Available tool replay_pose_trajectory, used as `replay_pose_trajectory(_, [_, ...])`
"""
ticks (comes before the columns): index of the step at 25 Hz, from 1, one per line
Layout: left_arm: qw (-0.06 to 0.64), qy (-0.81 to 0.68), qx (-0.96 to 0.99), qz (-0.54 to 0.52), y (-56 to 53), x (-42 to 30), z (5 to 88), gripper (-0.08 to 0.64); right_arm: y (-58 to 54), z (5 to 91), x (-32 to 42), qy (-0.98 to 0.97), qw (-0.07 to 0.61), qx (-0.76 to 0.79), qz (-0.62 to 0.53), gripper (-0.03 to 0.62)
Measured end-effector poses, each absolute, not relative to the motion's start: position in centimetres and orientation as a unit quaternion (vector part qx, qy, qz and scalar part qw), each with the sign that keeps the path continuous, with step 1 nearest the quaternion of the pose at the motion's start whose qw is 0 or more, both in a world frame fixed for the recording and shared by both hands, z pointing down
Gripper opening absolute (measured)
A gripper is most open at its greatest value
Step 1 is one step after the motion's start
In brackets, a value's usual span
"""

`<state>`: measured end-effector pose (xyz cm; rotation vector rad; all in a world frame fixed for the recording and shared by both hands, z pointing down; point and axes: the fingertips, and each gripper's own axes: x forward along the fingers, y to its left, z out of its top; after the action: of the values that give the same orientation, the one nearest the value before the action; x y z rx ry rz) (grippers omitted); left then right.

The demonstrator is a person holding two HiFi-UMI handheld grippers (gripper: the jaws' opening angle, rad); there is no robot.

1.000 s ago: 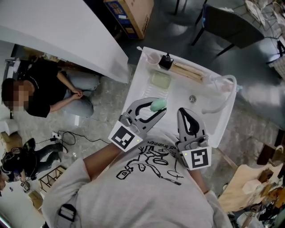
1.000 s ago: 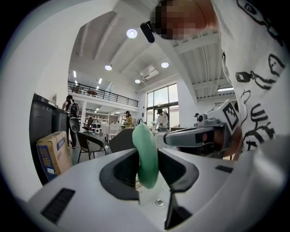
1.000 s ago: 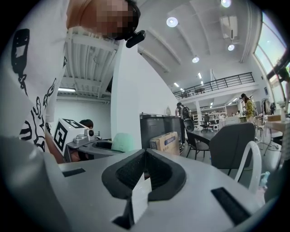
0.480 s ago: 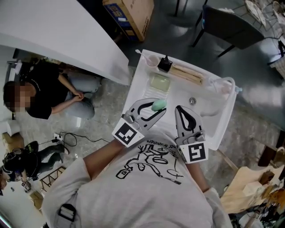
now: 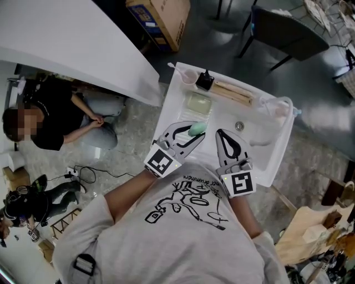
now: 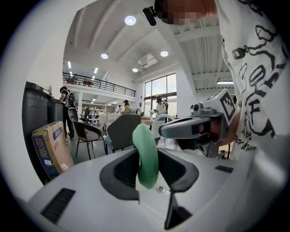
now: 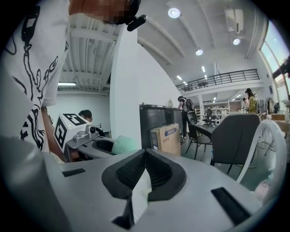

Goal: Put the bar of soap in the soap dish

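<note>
In the head view the pale green soap dish [image 5: 198, 103] lies on the left side of the white sink unit [image 5: 173, 93]. My left gripper [image 5: 195, 134] is shut on the mint-green bar of soap [image 5: 197, 129], which hangs just short of the dish on its near side. In the left gripper view the soap [image 6: 146, 154] stands on edge between the dark pads [image 6: 121, 167]. My right gripper [image 5: 226, 136] hovers beside it over the basin, shut with nothing in it. In its own view the right gripper [image 7: 144, 174] has its pads together, and the soap [image 7: 123, 145] shows at left.
A pink cup [image 5: 190, 72], a black bottle [image 5: 206, 79] and a wooden brush [image 5: 234, 92] line the sink's far rim. The drain [image 5: 239, 126] and a white spout [image 5: 279, 107] sit to the right. A person [image 5: 52, 113] sits on the floor at left, near a cardboard box [image 5: 161, 16].
Both grippers have sunk and edged forward over the sink. The soap stays held in the left one. The right one stays shut.
</note>
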<state>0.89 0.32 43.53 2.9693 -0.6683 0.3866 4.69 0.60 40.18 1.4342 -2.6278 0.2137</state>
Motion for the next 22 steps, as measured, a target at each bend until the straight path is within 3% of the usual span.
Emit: replay_pose_trajectory(22, [0.063,-0.216,0.958,0.178,-1.5,0.1,49.4,0.123,-0.5,45.2,3.3,-0.875,0.135,0.46,0.068,0.021])
